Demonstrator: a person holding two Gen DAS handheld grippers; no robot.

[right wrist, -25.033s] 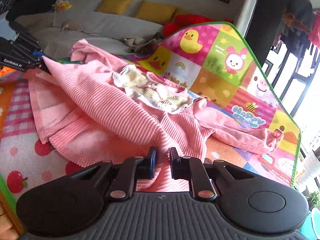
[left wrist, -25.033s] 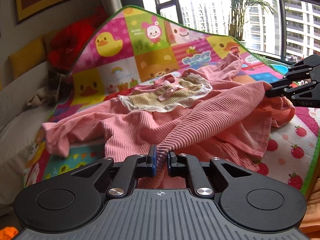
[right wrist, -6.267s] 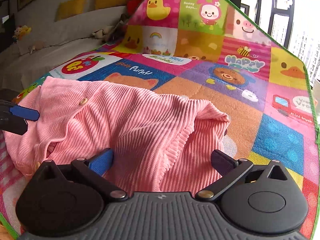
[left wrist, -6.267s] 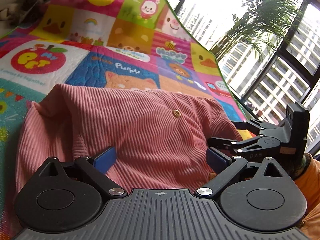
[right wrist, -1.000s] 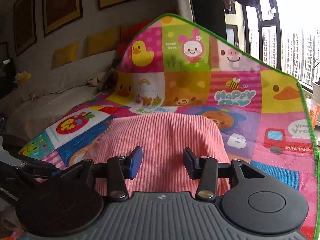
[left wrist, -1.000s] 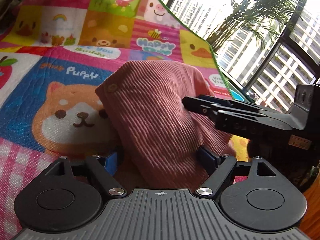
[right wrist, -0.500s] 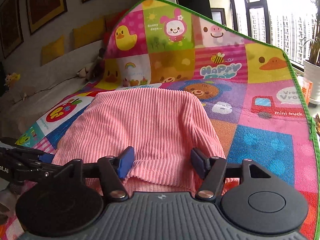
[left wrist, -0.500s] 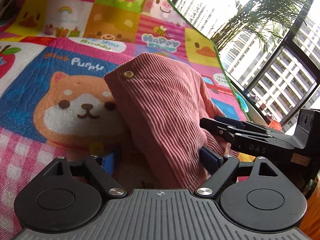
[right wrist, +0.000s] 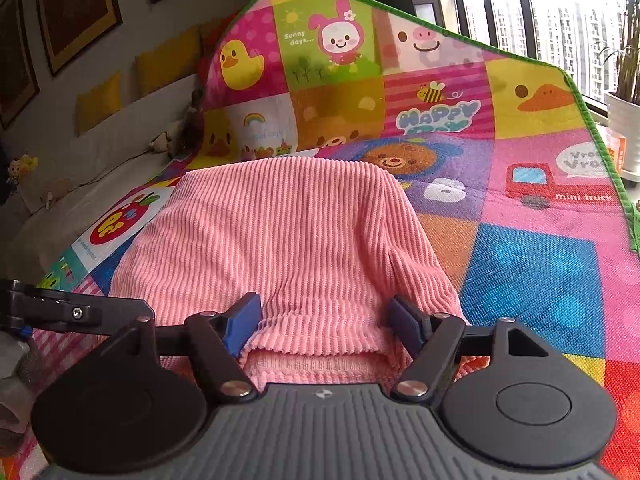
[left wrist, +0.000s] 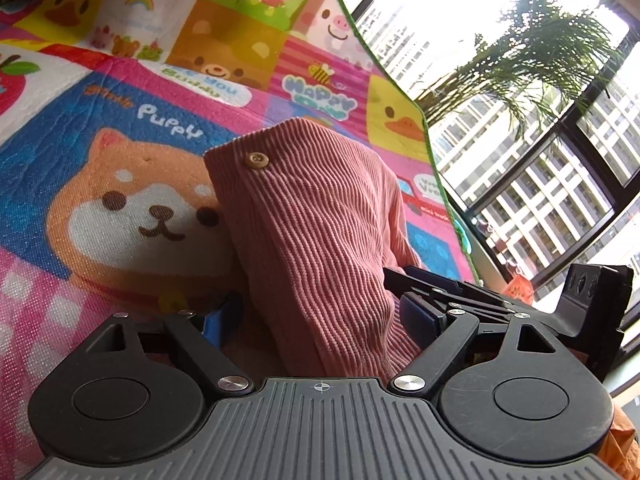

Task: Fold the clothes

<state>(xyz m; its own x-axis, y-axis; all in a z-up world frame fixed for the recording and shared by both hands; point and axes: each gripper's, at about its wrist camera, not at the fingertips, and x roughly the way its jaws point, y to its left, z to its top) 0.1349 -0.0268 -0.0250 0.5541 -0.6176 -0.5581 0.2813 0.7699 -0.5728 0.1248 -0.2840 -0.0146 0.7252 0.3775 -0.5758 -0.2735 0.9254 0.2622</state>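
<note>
A pink ribbed garment (left wrist: 320, 236) lies folded into a compact bundle on the colourful play mat (left wrist: 132, 128); a tan button (left wrist: 256, 160) shows at its far corner. My left gripper (left wrist: 320, 320) is open, its blue pads either side of the bundle's near end. My right gripper (right wrist: 326, 322) is open too, its jaws straddling the bundle's (right wrist: 280, 240) hemmed near edge without pinching it. The right gripper also shows in the left wrist view (left wrist: 480, 292), beside the bundle. The left gripper's fingers (right wrist: 80, 312) show at the left of the right wrist view.
The mat's far edge curls up against a sofa (right wrist: 80, 168) with yellow cushions (right wrist: 100, 100). Large windows (left wrist: 560, 160) and a potted palm (right wrist: 624, 112) stand beyond the mat's green border. Bare mat lies to the right of the bundle (right wrist: 540, 248).
Over the last second the right gripper has opened wider and let the bundle settle lower on the mat. The left gripper stays open and has shifted slightly closer.
</note>
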